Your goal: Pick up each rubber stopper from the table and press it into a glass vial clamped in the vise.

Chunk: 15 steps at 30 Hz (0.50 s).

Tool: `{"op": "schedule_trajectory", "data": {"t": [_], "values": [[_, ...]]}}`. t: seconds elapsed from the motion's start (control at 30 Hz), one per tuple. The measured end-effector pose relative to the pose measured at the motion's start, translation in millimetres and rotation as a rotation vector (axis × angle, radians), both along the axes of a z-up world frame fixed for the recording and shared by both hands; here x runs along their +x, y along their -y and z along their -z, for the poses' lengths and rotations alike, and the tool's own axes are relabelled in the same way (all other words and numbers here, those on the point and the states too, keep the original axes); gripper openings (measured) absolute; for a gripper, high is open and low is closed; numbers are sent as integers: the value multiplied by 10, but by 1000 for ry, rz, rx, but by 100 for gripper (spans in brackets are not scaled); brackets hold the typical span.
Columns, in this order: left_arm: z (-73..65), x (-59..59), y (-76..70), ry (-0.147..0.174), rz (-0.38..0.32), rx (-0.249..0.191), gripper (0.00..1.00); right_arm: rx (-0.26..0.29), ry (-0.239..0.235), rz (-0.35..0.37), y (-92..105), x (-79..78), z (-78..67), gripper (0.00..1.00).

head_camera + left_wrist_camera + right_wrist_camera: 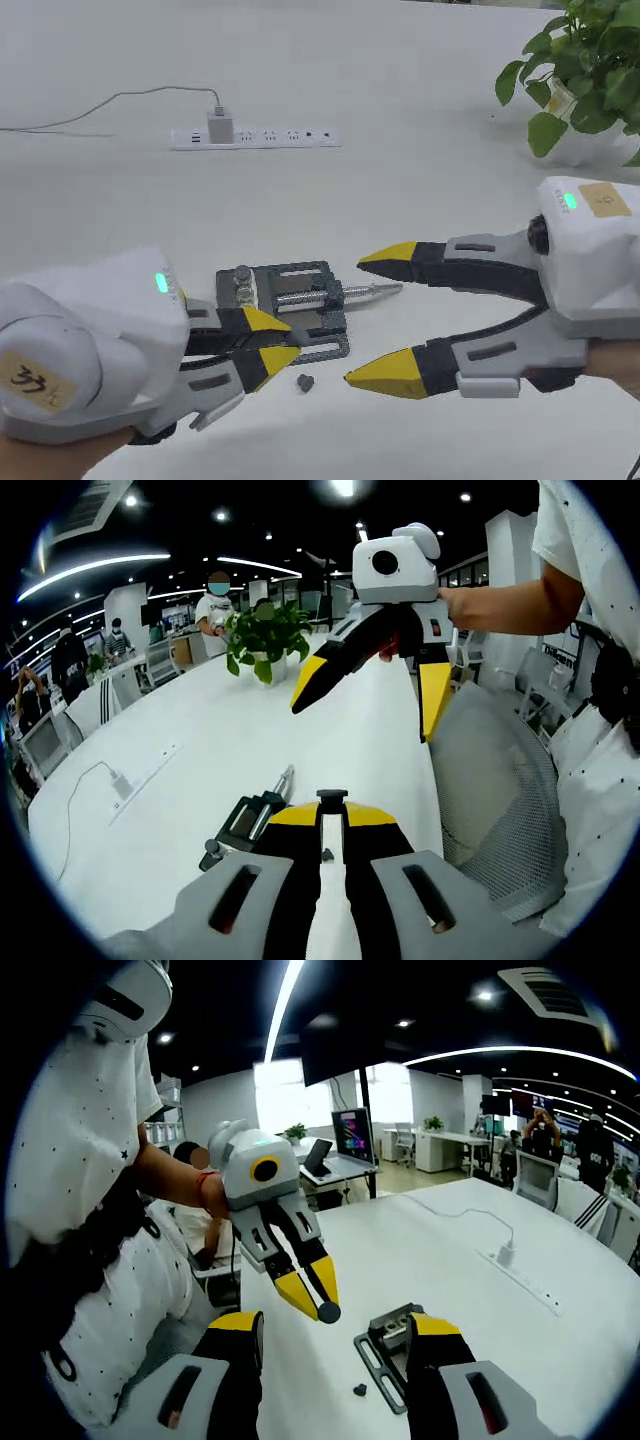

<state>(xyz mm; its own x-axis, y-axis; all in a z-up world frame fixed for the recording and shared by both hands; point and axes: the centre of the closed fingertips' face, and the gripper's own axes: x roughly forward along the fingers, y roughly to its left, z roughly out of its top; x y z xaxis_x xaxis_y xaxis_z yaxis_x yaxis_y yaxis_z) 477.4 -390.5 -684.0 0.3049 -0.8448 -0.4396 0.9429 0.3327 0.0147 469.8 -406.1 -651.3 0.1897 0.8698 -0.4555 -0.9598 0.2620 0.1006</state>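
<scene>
Jaws of the left tool point(288, 339) pinch a rubber stopper point(329, 1312); the right tool point(356, 320) gapes wide, empty.

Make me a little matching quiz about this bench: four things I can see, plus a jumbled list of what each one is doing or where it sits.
Things
1. left gripper
2. right gripper
3. loose stopper
4. power strip

States
A. has a white charger plugged into it
B. jaws wide open, holding nothing
C. lies on the table beside the vise, on the person's side
D. jaws shut on a rubber stopper

Pairs: 1-D, 2-B, 3-C, 4-A
</scene>
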Motion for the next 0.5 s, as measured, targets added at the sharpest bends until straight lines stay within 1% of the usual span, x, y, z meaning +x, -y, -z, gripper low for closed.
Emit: {"op": "schedule_trajectory", "data": {"t": [0.07, 0.17, 0.2, 0.43, 0.5], "values": [[-53, -16, 10, 12, 11, -4, 4, -1, -2, -11, -23, -14, -7, 51], [-99, -35, 23, 26, 23, -5, 4, 9, -4, -25, -52, -35, -35, 40], [-108, -46, 30, 36, 32, 1, 4, 14, -5, -30, -62, -43, -51, 37], [-193, -105, 74, 48, 60, -9, 4, 7, -12, -55, -80, -83, -55, 23], [-206, -121, 86, 52, 70, -9, 4, 7, -15, -58, -80, -92, -55, 21]]}}
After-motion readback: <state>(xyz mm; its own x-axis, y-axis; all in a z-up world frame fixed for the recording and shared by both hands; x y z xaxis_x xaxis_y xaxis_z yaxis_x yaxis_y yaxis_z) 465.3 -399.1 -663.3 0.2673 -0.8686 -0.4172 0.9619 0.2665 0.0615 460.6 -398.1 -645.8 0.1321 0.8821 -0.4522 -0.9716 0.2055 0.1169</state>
